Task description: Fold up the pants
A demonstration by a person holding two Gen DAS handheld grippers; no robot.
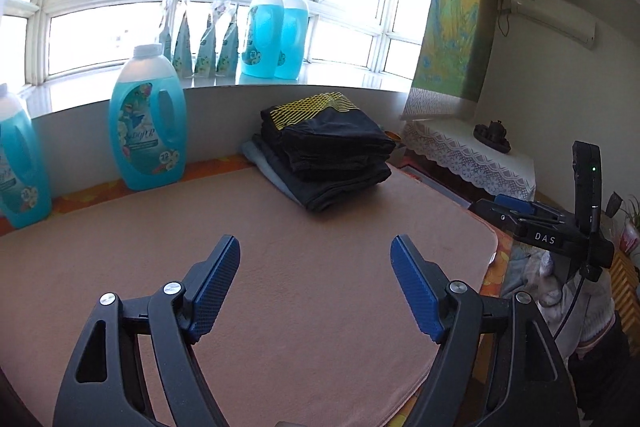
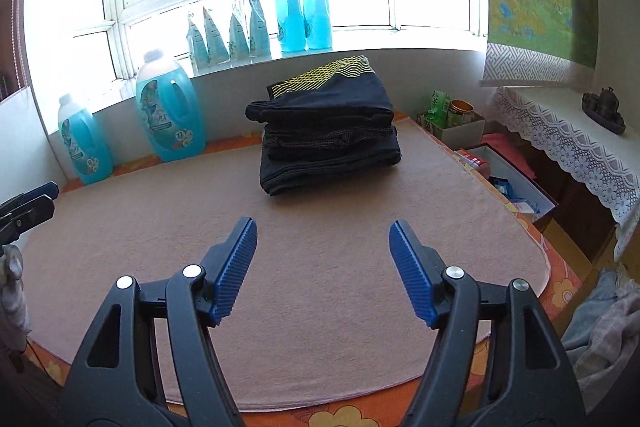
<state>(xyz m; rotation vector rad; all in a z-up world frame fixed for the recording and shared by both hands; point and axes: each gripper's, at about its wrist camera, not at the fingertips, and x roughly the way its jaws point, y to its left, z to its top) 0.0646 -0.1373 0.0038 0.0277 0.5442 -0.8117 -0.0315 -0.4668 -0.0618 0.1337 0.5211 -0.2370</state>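
A stack of folded dark pants [image 1: 328,155] sits at the far side of the pinkish-brown mat [image 1: 280,235]; the top piece has a yellow wavy pattern. It also shows in the right wrist view [image 2: 328,135]. My left gripper [image 1: 316,247] is open and empty above the mat, short of the stack. My right gripper [image 2: 323,231] is open and empty, also above the mat [image 2: 320,267] and short of the stack. The right gripper's body shows at the right edge of the left wrist view [image 1: 544,227].
Blue detergent bottles [image 1: 148,123] stand on the table's far left and on the windowsill [image 1: 276,31], beside several pouches [image 1: 200,43]. A lace-covered side table [image 2: 560,131] and open boxes [image 2: 508,179] lie to the right. Loose cloth [image 2: 608,323] lies off the right edge.
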